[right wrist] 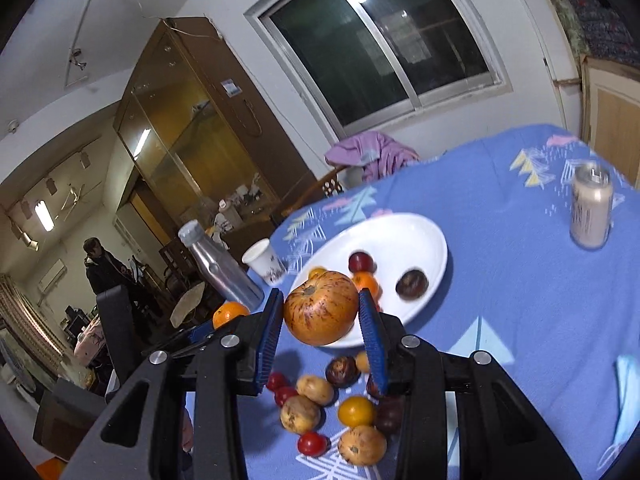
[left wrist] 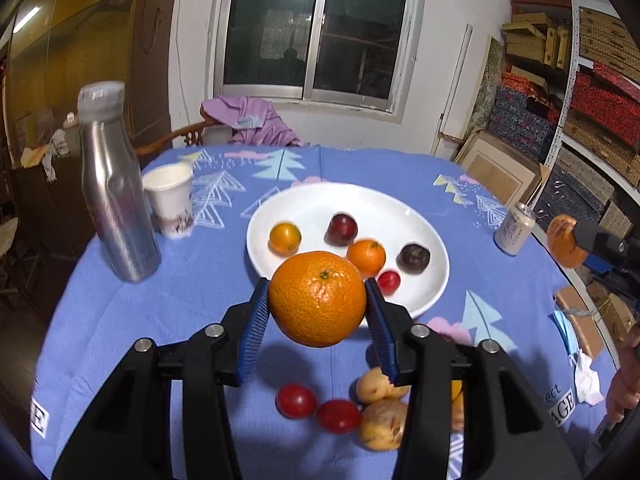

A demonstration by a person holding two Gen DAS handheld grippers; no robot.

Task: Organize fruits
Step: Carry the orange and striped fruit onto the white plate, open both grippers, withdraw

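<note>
The left gripper (left wrist: 318,300) has its blue jaws clamped on a big orange (left wrist: 317,298), held in the air over the near rim of the white plate (left wrist: 312,204). The right gripper (right wrist: 322,312) grips a streaked orange-red fruit (right wrist: 321,307) the same way, jaws pressed to both its sides, also lifted above the plate's near edge.

The plate sits in the middle of the blue tablecloth (left wrist: 200,280) and holds five pieces: a yellow-orange tomato (left wrist: 285,237) at the left, a dark red plum (left wrist: 342,229) behind, a small mandarin (left wrist: 366,257) in the centre, a very dark plum (left wrist: 414,257) at the right, and a red cherry tomato (left wrist: 389,281) by the near rim. None of them touch the rim wall; the mandarin and the cherry tomato lie close together.

On the cloth nearer to me lies a loose heap of fruit: two red tomatoes (left wrist: 296,400), brownish spotted fruits (right wrist: 300,414), a yellow tomato (right wrist: 355,411) and some dark plums (right wrist: 341,371), all outside the plate.

Left of the plate stand a silver bottle (left wrist: 114,188), capped, and just beside it a white paper cup (left wrist: 170,200); I cannot see what either holds. A drink can (left wrist: 514,229) stands well apart at the right edge of the table.
</note>
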